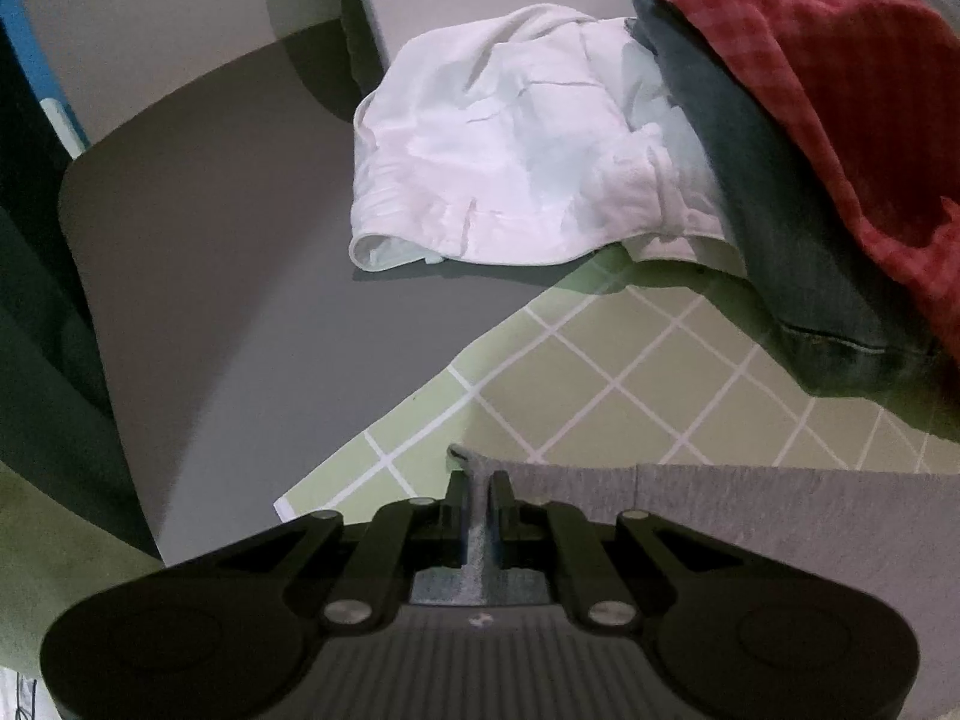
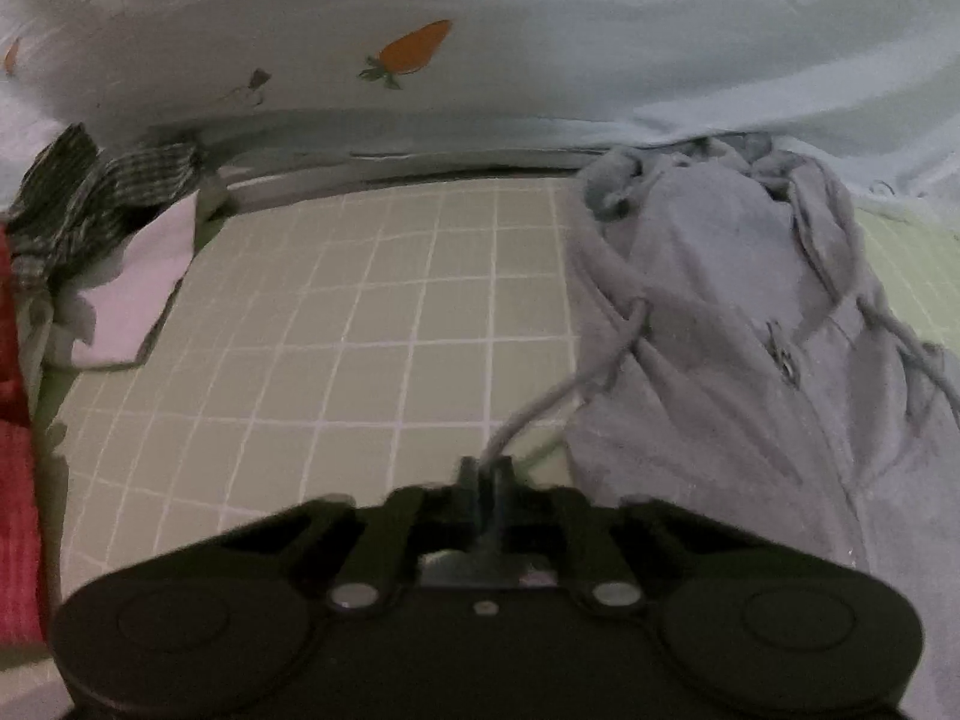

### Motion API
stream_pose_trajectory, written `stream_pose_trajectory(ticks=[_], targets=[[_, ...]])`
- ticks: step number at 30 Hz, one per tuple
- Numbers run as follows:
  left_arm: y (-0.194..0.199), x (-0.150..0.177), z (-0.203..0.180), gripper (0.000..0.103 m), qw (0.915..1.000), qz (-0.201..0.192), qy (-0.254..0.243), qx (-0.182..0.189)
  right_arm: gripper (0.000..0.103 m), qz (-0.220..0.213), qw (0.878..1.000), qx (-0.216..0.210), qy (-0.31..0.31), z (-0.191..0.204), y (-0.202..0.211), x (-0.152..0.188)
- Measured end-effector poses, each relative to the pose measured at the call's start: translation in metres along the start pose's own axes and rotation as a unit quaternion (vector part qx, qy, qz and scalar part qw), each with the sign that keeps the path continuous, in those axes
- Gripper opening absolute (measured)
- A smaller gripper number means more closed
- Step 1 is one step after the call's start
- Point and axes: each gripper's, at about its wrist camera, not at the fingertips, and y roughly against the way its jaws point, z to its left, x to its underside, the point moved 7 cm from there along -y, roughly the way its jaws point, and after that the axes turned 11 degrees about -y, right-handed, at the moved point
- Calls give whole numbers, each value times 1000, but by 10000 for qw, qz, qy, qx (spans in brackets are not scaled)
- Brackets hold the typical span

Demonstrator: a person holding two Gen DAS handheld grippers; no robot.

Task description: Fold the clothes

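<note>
Left wrist view shows the left claw (image 1: 478, 489) clamped on the grey garment's (image 1: 780, 516) edge, while the right claw (image 2: 487, 474) pinches only its drawstring (image 2: 543, 405), the bulk lying right of it, so pulling could slide the cord free.

Both tongs (image 1: 478, 489) (image 2: 483, 477) matte black, silver pivot screws, ribbed top.
</note>
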Motion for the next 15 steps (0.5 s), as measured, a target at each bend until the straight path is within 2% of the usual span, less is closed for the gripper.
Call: stream_pose_trajectory(ticks=[3,7,10,11,13,14,15], targets=[[0,1,2,8,9999,-15,98,50,4,-428,9979,-408,-277,-5,26,-23],[0,1,0,8,10000,-17,35,31,4,-1066,9913,-587,-509,-18,68,-60],[1,1,0,8,10000,-24,30,16,4,-1583,9810,-711,-864,-39,97,-88],[1,1,0,8,10000,-26,46,19,4,-1711,9785,-637,-961,-48,103,-94],[0,1,1,8,10000,-28,80,29,6,-1646,9816,-83,-961,-67,97,-95],[0,1,1,8,10000,-29,89,31,13,-1585,9826,223,-943,-77,93,-95],[0,1,1,8,10000,-30,86,30,25,-1489,9837,304,-965,-80,88,-90]])
